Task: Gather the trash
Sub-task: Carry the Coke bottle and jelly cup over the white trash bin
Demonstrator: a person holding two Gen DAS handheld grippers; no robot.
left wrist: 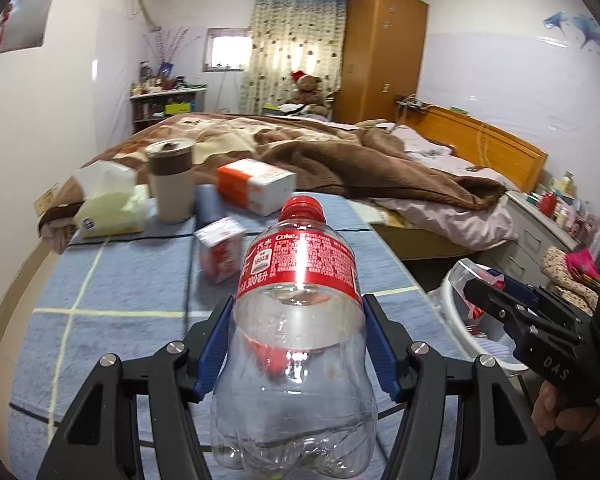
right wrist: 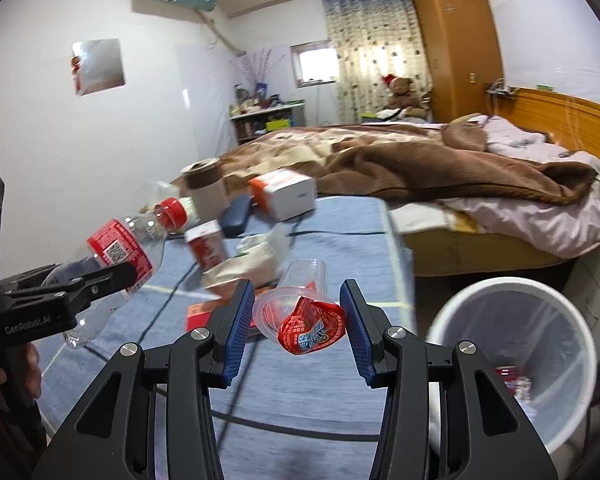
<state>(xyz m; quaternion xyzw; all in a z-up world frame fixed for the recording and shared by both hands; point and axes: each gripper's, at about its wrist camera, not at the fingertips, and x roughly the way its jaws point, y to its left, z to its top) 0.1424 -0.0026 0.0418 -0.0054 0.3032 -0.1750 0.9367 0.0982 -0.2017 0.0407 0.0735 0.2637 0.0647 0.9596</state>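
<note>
My left gripper (left wrist: 298, 344) is shut on an empty clear Coke bottle (left wrist: 296, 320) with a red label and cap, held above the blue table cloth (left wrist: 100, 292). The bottle also shows at the left of the right wrist view (right wrist: 120, 252). My right gripper (right wrist: 296, 320) stands open around a clear plastic cup (right wrist: 300, 312) with a peeled red foil lid; the cup touches neither blue pad and seems to be in mid-air. The white bin (right wrist: 512, 360) with a clear liner stands right of the table and holds some trash.
On the table are a tissue pack (left wrist: 112, 208), a beige tumbler (left wrist: 172, 184), an orange-white box (left wrist: 256, 186), a small red-white carton (left wrist: 220, 252), a dark case (right wrist: 236, 210) and crumpled wrappers (right wrist: 244, 264). Behind lies a bed with a brown blanket (left wrist: 340, 152).
</note>
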